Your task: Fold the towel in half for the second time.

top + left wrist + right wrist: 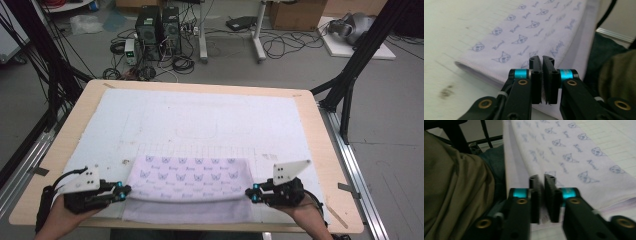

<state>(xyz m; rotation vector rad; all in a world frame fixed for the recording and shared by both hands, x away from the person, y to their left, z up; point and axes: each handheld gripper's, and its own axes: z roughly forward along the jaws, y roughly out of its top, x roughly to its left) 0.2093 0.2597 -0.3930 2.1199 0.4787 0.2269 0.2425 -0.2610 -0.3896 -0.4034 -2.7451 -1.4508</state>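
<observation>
Cloth [190, 175] corners pinched in my left gripper [123, 191] and right gripper [251, 194], both clamped; uneven lifting could skew the fold or slip an edge.

High view sat above the person's side, faced fwd & down over the whole counter [320, 150]. Left & right gripper views rode close behind each pair of tongs, looking along the jaws, very near the printed cloth [187, 175]. All 3 views shared that cloth.
</observation>
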